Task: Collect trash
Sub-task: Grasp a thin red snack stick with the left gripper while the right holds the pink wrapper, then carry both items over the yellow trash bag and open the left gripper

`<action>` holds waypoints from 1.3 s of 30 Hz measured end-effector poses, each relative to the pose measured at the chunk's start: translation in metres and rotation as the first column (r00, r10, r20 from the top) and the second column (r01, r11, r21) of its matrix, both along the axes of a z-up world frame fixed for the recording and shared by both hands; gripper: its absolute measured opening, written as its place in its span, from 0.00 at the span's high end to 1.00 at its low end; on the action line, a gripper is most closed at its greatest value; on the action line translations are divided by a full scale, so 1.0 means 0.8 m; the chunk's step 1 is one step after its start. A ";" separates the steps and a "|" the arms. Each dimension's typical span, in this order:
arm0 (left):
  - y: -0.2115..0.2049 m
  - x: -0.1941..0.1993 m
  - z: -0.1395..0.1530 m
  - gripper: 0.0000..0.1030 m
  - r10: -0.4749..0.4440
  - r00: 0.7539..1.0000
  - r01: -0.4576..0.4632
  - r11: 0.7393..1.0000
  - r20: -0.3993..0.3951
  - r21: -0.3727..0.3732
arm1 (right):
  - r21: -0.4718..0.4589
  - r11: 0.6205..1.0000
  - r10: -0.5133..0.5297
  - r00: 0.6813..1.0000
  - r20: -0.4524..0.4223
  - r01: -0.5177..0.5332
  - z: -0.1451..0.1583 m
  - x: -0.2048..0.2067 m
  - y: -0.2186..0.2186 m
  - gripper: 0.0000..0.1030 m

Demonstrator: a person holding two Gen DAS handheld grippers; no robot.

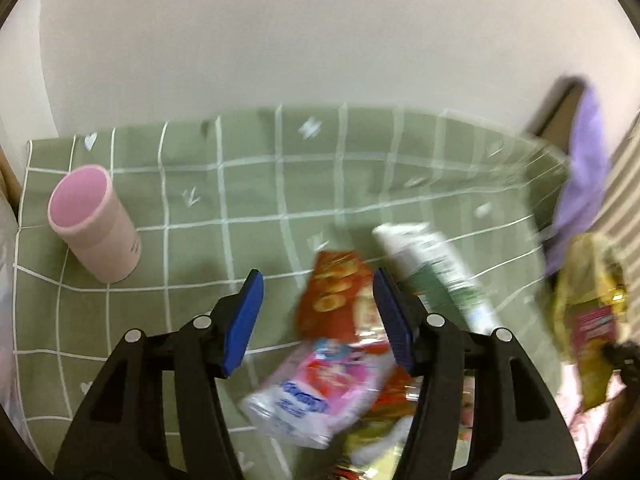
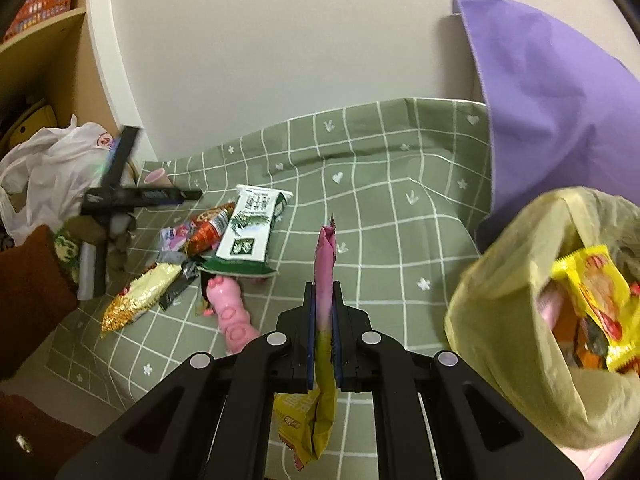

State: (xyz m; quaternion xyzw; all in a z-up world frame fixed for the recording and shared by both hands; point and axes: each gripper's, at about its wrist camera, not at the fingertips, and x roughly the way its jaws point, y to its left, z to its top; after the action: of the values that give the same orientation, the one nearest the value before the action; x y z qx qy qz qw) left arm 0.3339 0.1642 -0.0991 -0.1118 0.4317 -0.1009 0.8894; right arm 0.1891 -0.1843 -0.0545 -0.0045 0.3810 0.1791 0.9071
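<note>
Blur smears wrappers beneath the open left hand-held gripper.

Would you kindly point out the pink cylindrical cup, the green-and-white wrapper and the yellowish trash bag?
pink cylindrical cup [image 1: 96, 224]: left wrist view, side wall.
green-and-white wrapper [image 2: 248, 236]: right wrist view, printed face.
yellowish trash bag [image 2: 504, 320]: right wrist view, outer wall.

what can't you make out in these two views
- Left wrist view: print on the wrappers under the open left gripper, motion-blurred.
- Right wrist view: lower end of the pink-and-yellow wrapper, hidden behind the right gripper.
- Yellow bag contents, cut off by the right edge.
</note>
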 end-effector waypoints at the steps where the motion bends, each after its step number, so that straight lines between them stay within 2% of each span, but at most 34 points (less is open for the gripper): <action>1: -0.003 0.001 0.002 0.47 -0.010 1.000 0.010 1.000 0.007 0.002 | 0.006 1.000 -0.011 1.000 -0.005 0.011 -0.002 -0.003 -0.004 0.92; 6: -0.041 0.025 -0.034 0.47 -0.110 0.988 0.121 0.987 -0.104 0.104 | 0.009 0.999 -0.034 0.999 -0.024 0.035 -0.008 -0.015 -0.008 0.92; 8: -0.054 0.025 -0.044 0.53 -0.107 0.986 0.121 0.986 -0.124 0.113 | 0.001 1.000 -0.027 0.999 -0.021 0.027 -0.007 -0.021 -0.005 0.92; 9: -0.053 0.021 -0.044 0.63 -0.094 0.989 0.106 0.990 -0.115 0.097 | -0.006 1.000 -0.024 1.000 -0.016 0.024 -0.006 -0.023 -0.003 0.92; 10: -0.051 0.018 -0.042 0.77 -0.081 0.990 0.091 0.992 -0.114 0.083 | -0.014 1.000 -0.021 1.000 -0.008 0.021 -0.003 -0.026 -0.003 0.92; 11: -0.047 0.015 -0.038 0.82 -0.057 0.992 0.065 0.995 -0.112 0.078 | -0.017 1.000 -0.021 1.000 0.000 0.021 0.000 -0.028 -0.003 0.92; 13: -0.040 0.008 -0.026 0.87 -0.036 0.995 0.043 0.996 -0.091 0.074 | -0.009 1.000 -0.029 0.999 0.018 0.029 0.007 -0.030 -0.007 0.92; 15: -0.034 -0.004 -0.007 0.88 -0.026 0.998 0.031 0.996 -0.061 0.081 | 0.005 0.999 -0.038 0.999 0.034 0.038 0.016 -0.030 -0.011 0.92; 19: -0.035 -0.029 0.054 0.88 -0.004 0.999 0.001 0.998 0.039 0.071 | 0.003 0.999 -0.047 0.996 0.079 0.047 0.036 -0.031 -0.017 0.92; 22: -0.045 -0.047 0.104 0.88 -0.035 0.992 0.027 0.998 0.121 0.065 | -0.002 0.998 -0.056 0.991 0.123 0.056 0.057 -0.034 -0.029 0.92; 26: -0.095 -0.070 0.171 0.88 -0.113 0.966 0.099 0.993 0.233 0.070 | -0.017 0.997 -0.074 0.980 0.187 0.079 0.087 -0.039 -0.049 0.92; 30: -0.154 -0.084 0.212 0.88 -0.215 0.929 0.207 0.977 0.303 0.057 | -0.012 0.993 -0.114 0.962 0.250 0.120 0.120 -0.049 -0.081 0.92; 35: -0.242 -0.094 0.227 0.88 -0.363 0.877 0.368 0.929 0.316 0.043 | -0.039 0.981 -0.169 0.932 0.321 0.191 0.156 -0.068 -0.127 0.92; 39: -0.317 -0.096 0.218 0.88 -0.472 0.833 0.486 0.873 0.287 0.024 | -0.011 0.963 -0.251 0.909 0.331 0.270 0.173 -0.084 -0.187 0.92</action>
State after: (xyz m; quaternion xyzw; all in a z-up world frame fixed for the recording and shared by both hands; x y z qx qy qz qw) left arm 0.2574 -0.0893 0.0749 -0.0066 0.3111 -0.3461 0.8851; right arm 0.1216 -0.3336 0.0840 -0.0088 0.2275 0.0423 0.9728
